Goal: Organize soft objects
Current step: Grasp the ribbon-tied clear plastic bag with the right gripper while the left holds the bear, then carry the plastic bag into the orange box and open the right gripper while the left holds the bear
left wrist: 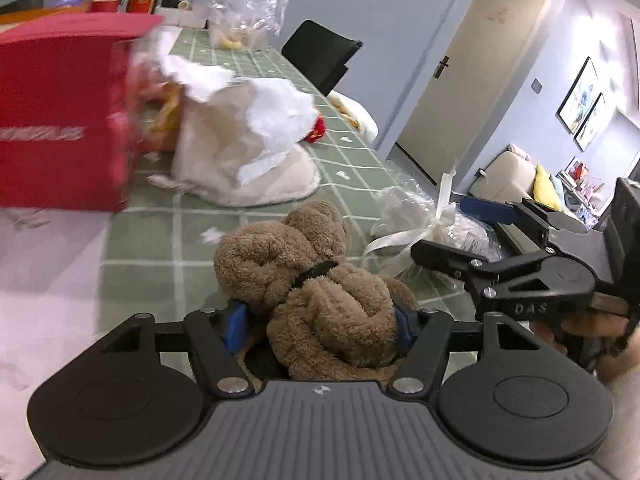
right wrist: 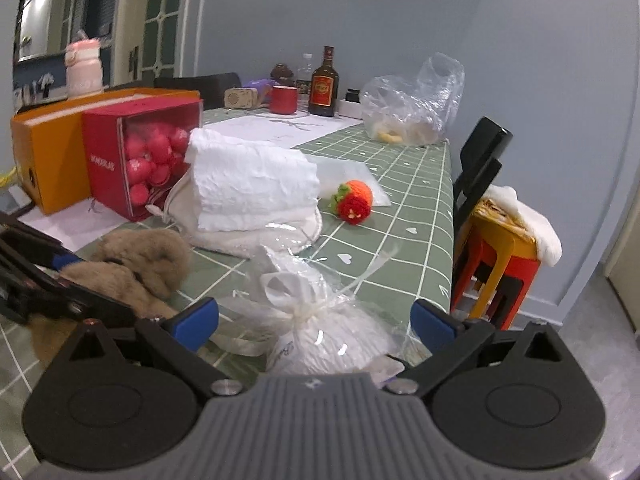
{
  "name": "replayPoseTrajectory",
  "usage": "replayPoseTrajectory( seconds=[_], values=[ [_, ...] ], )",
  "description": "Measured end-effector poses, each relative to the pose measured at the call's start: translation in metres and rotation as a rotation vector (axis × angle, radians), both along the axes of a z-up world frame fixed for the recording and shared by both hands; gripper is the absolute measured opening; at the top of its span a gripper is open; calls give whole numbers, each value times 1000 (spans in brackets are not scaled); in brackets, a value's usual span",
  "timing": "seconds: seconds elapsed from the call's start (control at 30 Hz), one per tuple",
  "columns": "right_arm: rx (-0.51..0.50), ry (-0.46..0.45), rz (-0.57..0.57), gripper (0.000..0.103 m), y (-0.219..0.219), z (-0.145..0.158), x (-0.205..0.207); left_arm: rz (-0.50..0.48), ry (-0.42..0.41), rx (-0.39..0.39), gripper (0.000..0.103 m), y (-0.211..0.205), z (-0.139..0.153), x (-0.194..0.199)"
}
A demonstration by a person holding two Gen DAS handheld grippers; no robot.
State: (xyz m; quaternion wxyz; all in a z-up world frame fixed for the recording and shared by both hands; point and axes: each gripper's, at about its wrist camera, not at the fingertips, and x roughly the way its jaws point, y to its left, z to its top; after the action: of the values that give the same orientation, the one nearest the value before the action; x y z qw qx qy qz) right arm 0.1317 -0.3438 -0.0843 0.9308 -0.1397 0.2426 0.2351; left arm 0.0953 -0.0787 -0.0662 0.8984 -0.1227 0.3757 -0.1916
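Note:
My left gripper (left wrist: 320, 326) is shut on a brown plush bear (left wrist: 304, 276), its blue pads pressed into the body; the bear also shows at the left of the right wrist view (right wrist: 132, 264). My right gripper (right wrist: 314, 320) is open, its blue pads on either side of a clear cellophane bag with a white soft thing and a ribbon (right wrist: 320, 320). That bag also shows in the left wrist view (left wrist: 424, 228), with the right gripper (left wrist: 460, 228) beside it. A folded white cloth pile (right wrist: 252, 192) and a crocheted strawberry (right wrist: 354, 200) lie on the green checked tablecloth (right wrist: 416, 208).
A red box of pink balls (right wrist: 144, 156) and an orange box (right wrist: 48, 152) stand at the left. A bottle (right wrist: 323, 84), red cup (right wrist: 284, 99) and a clear plastic bag (right wrist: 412, 108) are at the far end. A black chair (right wrist: 480, 168) and stacked stools (right wrist: 500, 264) stand beside the table.

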Motion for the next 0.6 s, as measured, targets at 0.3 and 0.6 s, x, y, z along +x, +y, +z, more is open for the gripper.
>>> replayPoseTrajectory(
  seconds=[0.3, 0.6],
  values=[
    [-148, 28, 35, 88, 22, -12, 11, 31, 11, 4, 77, 37, 3, -14],
    [-159, 29, 14, 56, 39, -6, -14, 51, 5, 7, 75, 45, 5, -20]
  ],
)
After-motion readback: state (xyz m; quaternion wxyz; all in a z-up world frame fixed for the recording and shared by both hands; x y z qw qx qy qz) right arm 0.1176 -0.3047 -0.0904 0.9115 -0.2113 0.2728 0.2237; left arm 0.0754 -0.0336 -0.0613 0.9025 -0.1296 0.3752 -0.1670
